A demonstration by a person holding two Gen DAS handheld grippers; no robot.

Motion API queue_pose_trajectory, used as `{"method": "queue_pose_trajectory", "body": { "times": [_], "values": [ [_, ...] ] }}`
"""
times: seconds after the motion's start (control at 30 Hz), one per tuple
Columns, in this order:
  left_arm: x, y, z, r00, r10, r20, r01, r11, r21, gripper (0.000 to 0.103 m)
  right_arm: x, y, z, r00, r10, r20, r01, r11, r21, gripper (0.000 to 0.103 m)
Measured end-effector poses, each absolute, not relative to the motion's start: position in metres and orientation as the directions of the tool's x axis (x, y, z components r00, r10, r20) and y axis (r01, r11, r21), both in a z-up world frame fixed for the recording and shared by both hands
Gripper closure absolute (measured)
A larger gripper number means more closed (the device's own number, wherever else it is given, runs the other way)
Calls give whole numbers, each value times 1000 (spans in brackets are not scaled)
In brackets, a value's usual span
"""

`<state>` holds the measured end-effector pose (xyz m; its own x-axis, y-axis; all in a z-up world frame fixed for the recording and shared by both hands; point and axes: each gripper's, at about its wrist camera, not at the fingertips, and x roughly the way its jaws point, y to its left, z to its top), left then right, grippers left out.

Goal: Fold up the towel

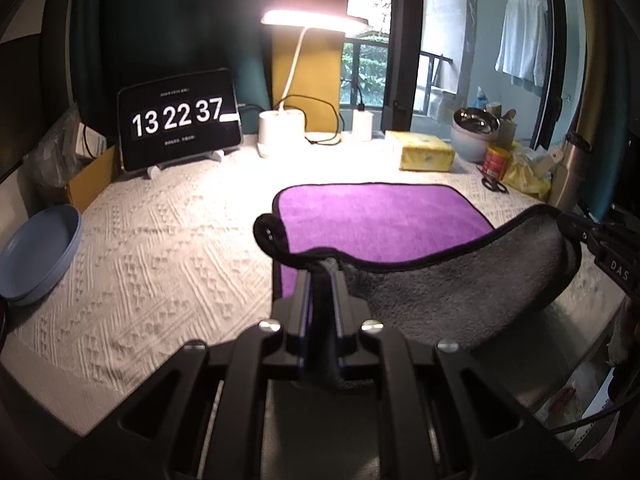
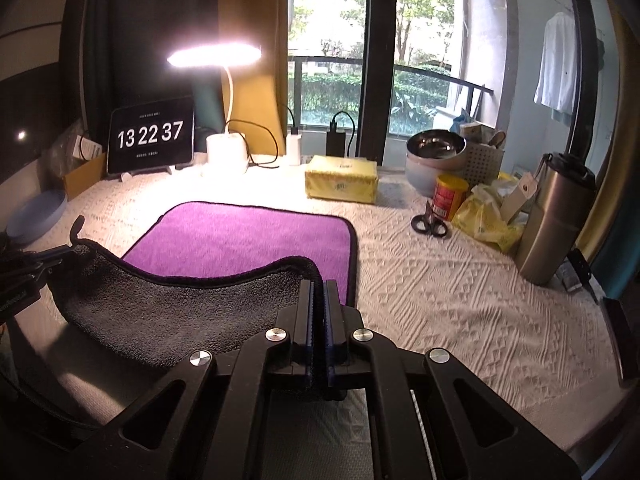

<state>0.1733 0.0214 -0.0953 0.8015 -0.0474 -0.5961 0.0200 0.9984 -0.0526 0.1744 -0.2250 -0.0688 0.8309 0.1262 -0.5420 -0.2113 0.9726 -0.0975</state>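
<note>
So the towel (image 1: 380, 220) is lying purple side up on the counter (image 1: 160, 240), which has a white textured cloth on it, and the towel's near edge is lifted off the surface so the grey underside sags between the two claws. Left claw (image 1: 322, 276) is clamped tight on the near left corner, and right claw (image 2: 319, 292) is pinched down on the near right corner, black trim wedged between the blue pads. Behind the towel there's a lit desk lamp (image 2: 224, 80), a tablet clock (image 1: 180, 118) reading 13 22 37, a yellow tissue pack (image 2: 342, 178) and scissors (image 2: 430, 222) off to the right.
</note>
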Motion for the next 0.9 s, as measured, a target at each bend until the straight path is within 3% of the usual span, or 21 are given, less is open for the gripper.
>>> {"method": "queue_pose_trajectory", "body": {
  "times": [0.9],
  "values": [
    [230,38,-79,835,-35,-549,-10,997,-78,93,225,-219,-51,850,120,-513,-204,973,-110,98]
  ]
}}
